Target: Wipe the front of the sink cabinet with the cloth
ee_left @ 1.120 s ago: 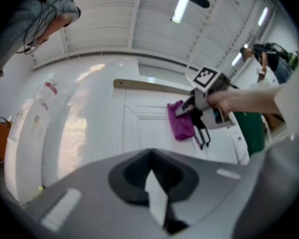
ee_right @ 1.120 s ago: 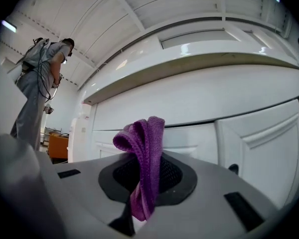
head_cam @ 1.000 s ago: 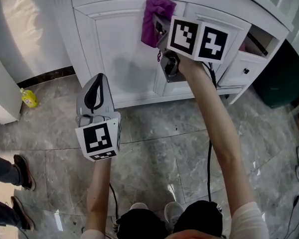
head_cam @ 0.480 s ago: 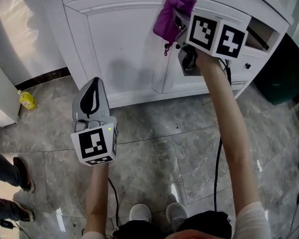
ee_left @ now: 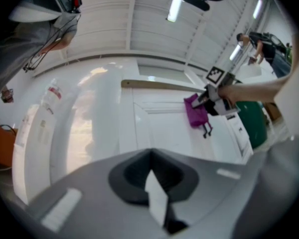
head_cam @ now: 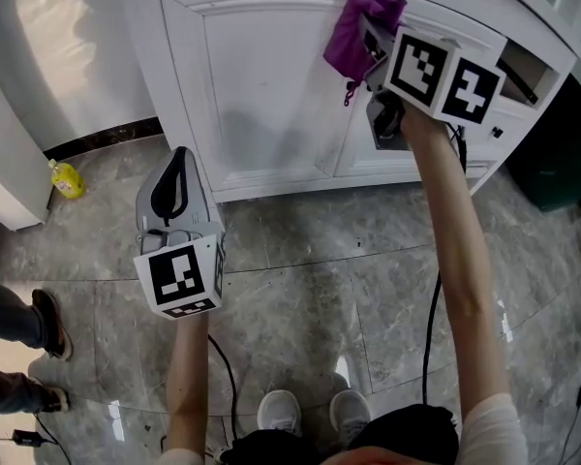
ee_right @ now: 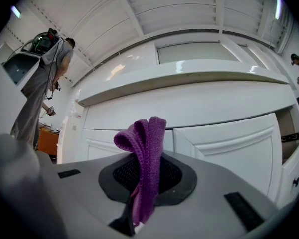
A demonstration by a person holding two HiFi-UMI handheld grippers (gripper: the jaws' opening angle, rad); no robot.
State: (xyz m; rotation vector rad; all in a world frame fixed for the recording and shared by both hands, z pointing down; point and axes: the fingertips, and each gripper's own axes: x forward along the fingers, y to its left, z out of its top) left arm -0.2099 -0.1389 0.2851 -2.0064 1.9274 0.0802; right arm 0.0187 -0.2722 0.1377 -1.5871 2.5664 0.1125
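My right gripper (head_cam: 371,39) is shut on a purple cloth (head_cam: 356,25) and holds it against the upper right part of the white sink cabinet's left door (head_cam: 261,95). In the right gripper view the cloth (ee_right: 148,153) stands up folded out of the closed jaws (ee_right: 139,203), with the cabinet front (ee_right: 224,138) close ahead. My left gripper (head_cam: 174,180) hangs shut and empty over the floor, well clear of the cabinet. Its own view shows its shut jaws (ee_left: 157,198), and beyond them the cloth (ee_left: 194,114) pressed to the door (ee_left: 159,128).
A drawer (head_cam: 523,66) stands open at the cabinet's right, beside a dark green bin (head_cam: 562,134). A yellow bottle (head_cam: 66,177) sits on the grey tile floor at left. Another person's shoes (head_cam: 48,323) are at the left edge. Cables trail behind me.
The right gripper has slid the cloth to the right along the top of the door. The left gripper has hardly moved.
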